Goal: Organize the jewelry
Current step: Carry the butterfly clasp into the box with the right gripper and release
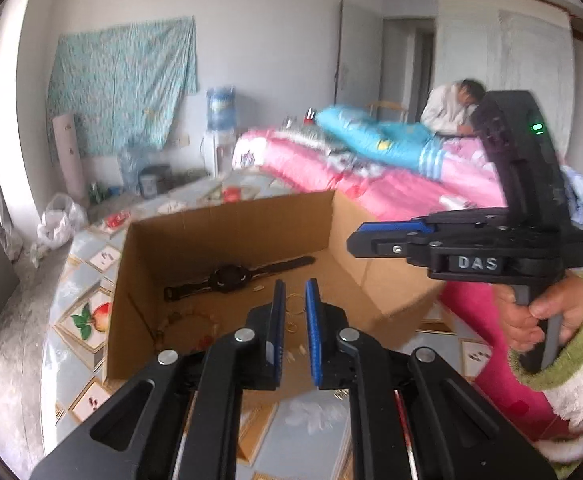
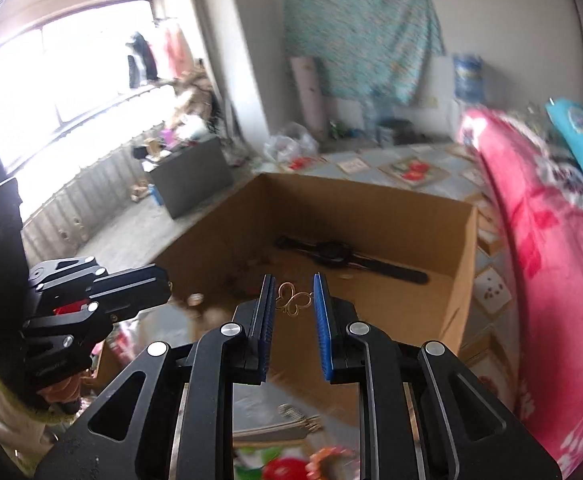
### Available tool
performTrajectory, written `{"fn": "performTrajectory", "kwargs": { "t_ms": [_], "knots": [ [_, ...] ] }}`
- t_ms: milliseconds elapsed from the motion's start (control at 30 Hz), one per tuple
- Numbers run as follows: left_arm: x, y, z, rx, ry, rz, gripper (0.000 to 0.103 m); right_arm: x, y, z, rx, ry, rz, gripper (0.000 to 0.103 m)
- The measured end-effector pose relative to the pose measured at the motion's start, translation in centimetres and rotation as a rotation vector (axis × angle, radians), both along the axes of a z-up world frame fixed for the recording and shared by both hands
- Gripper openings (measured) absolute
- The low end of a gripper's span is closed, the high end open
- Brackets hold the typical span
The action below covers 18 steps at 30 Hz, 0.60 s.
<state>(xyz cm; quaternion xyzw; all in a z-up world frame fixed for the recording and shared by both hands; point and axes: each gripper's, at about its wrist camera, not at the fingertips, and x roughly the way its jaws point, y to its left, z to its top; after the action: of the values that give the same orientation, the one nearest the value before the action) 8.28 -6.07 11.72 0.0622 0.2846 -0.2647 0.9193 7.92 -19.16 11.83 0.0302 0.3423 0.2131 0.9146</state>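
I judge I'm partway through: the cardboard box (image 1: pixel 227 240) already holds a black watch (image 1: pixel 229 276) flat on its floor, with gold rings (image 1: pixel 295 306) and small bits of jewelry scattered near it, and more pieces look left to sort, though blur hides which. The box sits on a tabletop with a fruit-patterned cover (image 1: pixel 91 316), against a pink quilted bed (image 1: pixel 371 176), in a cluttered room with a teal cloth (image 2: pixel 363 36) on the wall. My left gripper (image 1: pixel 295 316) hangs over the box, fingers slightly apart, holding nothing. My right gripper (image 2: pixel 291 304) has jaws apart too, a gold butterfly-shaped piece (image 2: pixel 293 302) seen between them, not clamped.
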Motion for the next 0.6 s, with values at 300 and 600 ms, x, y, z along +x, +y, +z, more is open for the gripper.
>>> {"fn": "performTrajectory", "kwargs": {
  "t_ms": [300, 600],
  "knots": [
    [8.4, -3.0, -2.7, 0.114, 0.175, 0.098, 0.01, 4.9, -0.8, -2.0, -0.056, 0.089, -0.046, 0.02],
    [9.3, -3.1, -3.3, 0.116, 0.204, 0.153, 0.015, 4.5, -1.7, -1.4, -0.007, 0.051, -0.047, 0.03]
  ]
}}
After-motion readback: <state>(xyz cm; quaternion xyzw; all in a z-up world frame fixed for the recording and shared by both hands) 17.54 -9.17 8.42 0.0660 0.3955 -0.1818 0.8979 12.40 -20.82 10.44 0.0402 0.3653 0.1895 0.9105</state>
